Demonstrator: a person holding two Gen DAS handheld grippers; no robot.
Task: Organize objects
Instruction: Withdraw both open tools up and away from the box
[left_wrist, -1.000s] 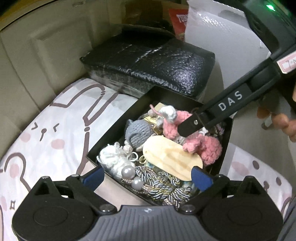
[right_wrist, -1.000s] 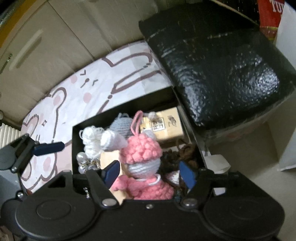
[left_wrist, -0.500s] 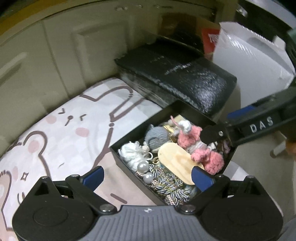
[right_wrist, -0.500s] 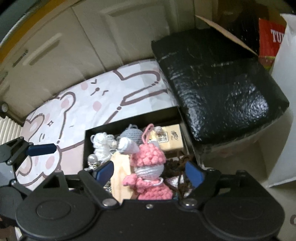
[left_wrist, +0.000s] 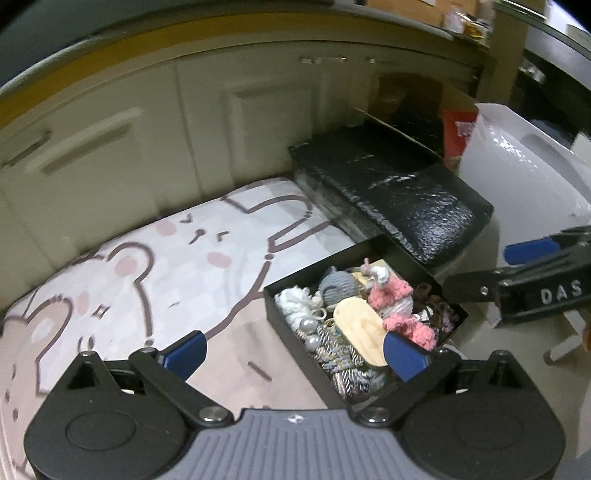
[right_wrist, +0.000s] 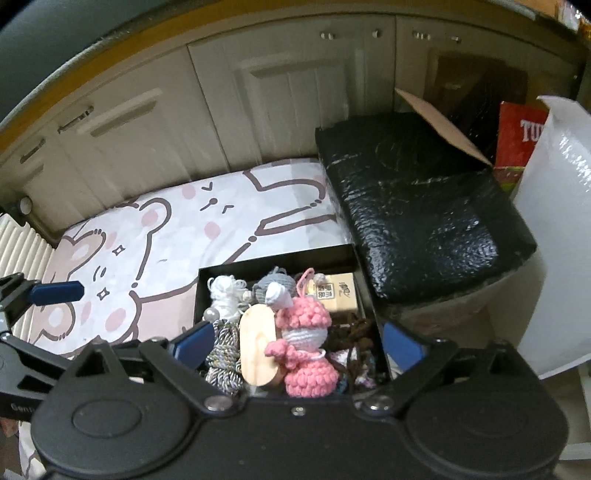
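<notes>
The right claw (right_wrist: 295, 341) hangs above the black box (right_wrist: 275, 260), its jaws opening wide with nothing gripped; the pink crochet doll (right_wrist: 304, 349) lies loose in the box below them. The left claw (left_wrist: 293, 352) is also spread wide and empty, over the box's near corner. Beside the doll lie a wooden tag (right_wrist: 256, 345), a grey yarn ball (left_wrist: 336, 286) and white yarn (right_wrist: 225, 295). The box rests on a cartoon-print blanket (left_wrist: 147, 273).

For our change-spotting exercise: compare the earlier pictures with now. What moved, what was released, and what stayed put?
Both claws rose away from the black box. The right claw, jaws opening, let go of the pink crochet doll, which lies in the box. The left claw stayed open and empty. Box and other trinkets stayed put.
</notes>
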